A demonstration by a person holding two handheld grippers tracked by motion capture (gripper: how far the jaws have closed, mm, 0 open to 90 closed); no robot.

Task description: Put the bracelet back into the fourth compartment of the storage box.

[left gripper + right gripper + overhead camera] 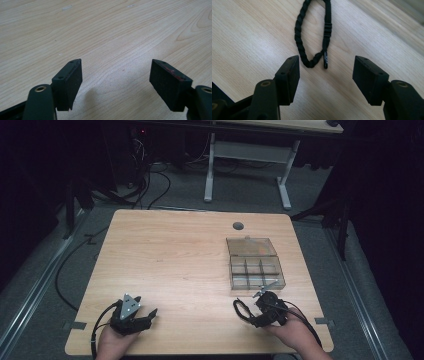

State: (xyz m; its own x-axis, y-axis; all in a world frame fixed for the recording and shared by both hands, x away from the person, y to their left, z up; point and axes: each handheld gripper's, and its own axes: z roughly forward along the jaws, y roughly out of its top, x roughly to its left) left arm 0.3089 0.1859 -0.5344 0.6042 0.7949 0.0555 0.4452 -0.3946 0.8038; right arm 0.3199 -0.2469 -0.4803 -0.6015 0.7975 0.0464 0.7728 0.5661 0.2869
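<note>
Your left claw point(141, 318) sits low at the near left of the counter point(170, 255), jaws wide, nothing between them, bare wood ahead of it in the left gripper view. It looks parked, likely waiting so it stays out of the way.

Your right claw point(248, 312) is at the near right, jaws wide and holding nothing. The black braided cord point(312, 32) lies flat on the counter just ahead of the jaws, apart from both pads point(292, 75); its looped end with the small black tip points back toward the claw, a bit nearer the left jaw in the right gripper view. In the high view the cord point(241, 309) sits just left of that claw. My read: the cord is set down loose there so you can take it or leave it near the box.

Past the right claw, the clear compartment box point(255, 265) stands open, lid laid back away from you. Contents too small to tell.

The counter is pale wood with a cable hole point(238, 226) at the far side. Grey floor point(320, 200), dim room, and the white frame of another desk point(247, 165) beyond.
</note>
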